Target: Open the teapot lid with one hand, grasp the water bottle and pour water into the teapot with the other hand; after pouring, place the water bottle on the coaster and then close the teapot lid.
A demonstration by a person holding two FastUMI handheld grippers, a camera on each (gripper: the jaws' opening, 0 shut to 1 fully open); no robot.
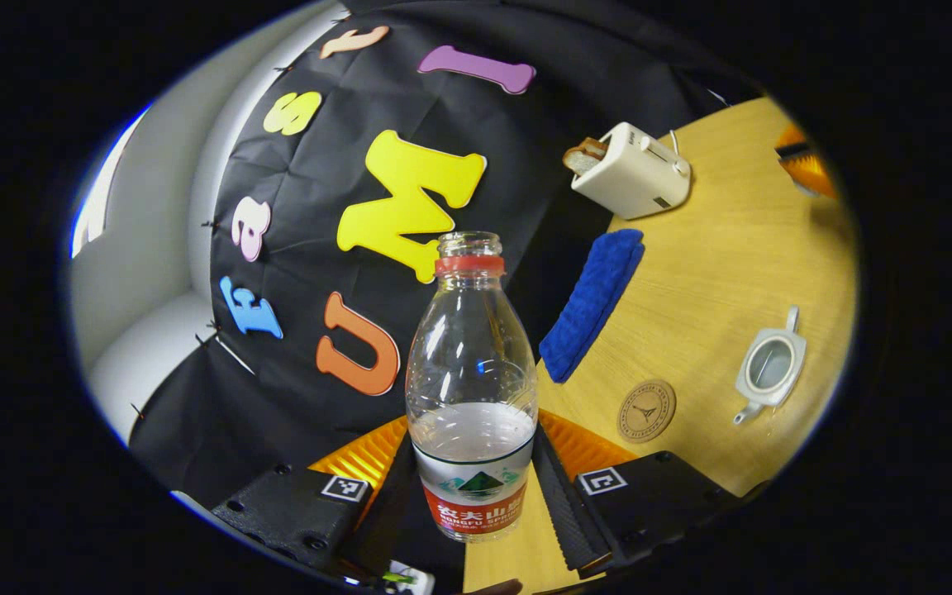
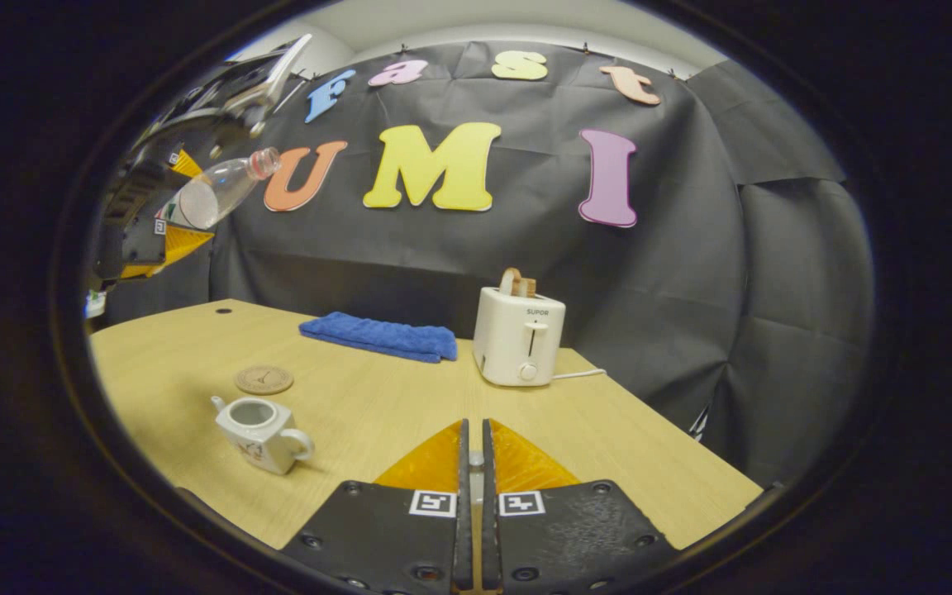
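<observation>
My left gripper (image 1: 472,496) is shut on the lower body of a clear, uncapped water bottle (image 1: 472,372) with a red neck ring, about a third full. In the right gripper view that bottle (image 2: 216,190) hangs tilted high above the table's left side, held by the left gripper (image 2: 154,219). The white teapot (image 2: 259,430) stands on the table with no lid on; it also shows from above (image 1: 769,368). A round cork coaster (image 2: 264,379) lies just behind it, bare (image 1: 646,411). My right gripper (image 2: 473,450) is shut, a small pale piece of the lid pinched between its fingers.
A folded blue towel (image 2: 381,336) lies along the back of the wooden table (image 2: 608,430). A white toaster (image 2: 519,335) with bread in it stands at the back right, its cord trailing right. The table's edge runs close to the right.
</observation>
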